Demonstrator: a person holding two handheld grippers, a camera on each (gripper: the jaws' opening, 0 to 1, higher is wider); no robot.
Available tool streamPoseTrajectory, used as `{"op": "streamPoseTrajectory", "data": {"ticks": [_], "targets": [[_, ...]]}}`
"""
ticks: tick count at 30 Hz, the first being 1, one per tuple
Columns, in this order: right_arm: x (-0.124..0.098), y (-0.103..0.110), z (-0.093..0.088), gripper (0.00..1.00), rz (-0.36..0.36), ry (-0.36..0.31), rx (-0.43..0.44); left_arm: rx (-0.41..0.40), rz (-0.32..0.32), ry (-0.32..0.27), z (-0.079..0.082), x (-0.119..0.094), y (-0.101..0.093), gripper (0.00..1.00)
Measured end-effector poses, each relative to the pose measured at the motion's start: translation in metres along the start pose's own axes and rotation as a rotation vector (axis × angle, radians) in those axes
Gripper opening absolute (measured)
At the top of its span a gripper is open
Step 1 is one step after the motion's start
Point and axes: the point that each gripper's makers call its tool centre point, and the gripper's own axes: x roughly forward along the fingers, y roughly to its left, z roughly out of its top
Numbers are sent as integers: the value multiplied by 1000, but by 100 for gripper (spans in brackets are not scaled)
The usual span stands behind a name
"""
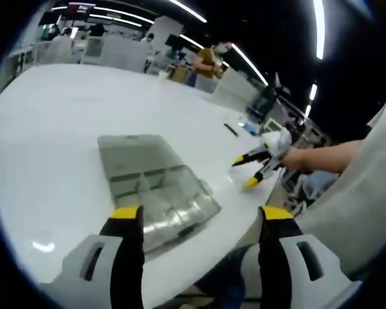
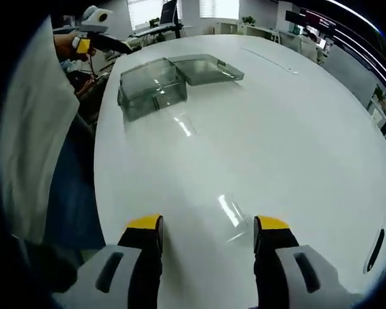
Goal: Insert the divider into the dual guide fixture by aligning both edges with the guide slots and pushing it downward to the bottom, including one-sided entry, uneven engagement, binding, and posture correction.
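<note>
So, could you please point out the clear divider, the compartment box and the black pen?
clear divider (image 2: 230, 210): right gripper view, middle of the flat sheet.
compartment box (image 2: 152, 87): right gripper view, inner compartments.
black pen (image 1: 230, 129): left gripper view, mid-barrel.

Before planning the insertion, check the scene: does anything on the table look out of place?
What looks like a small clear plastic divider lies loose on the white table, just ahead of the open right gripper, apart from the smoky transparent box with its lid open. Nothing looks spilled or broken.
</note>
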Motion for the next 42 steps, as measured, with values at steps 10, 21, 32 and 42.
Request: {"op": "streamPoseTrajectory", "data": {"ticks": [10, 21, 32, 42], "targets": [[6, -1, -2, 49, 18, 35, -70, 1, 0, 10, -3, 0, 1, 70], [10, -3, -3, 46, 50, 72, -112, -6, -5, 12, -2, 1, 1, 69], [9, -4, -4, 41, 72, 127, -171, -13, -4, 14, -2, 2, 4, 69], [9, -7, -2, 33, 80, 180, -202, -17, -10, 19, -1, 4, 3, 67]]}}
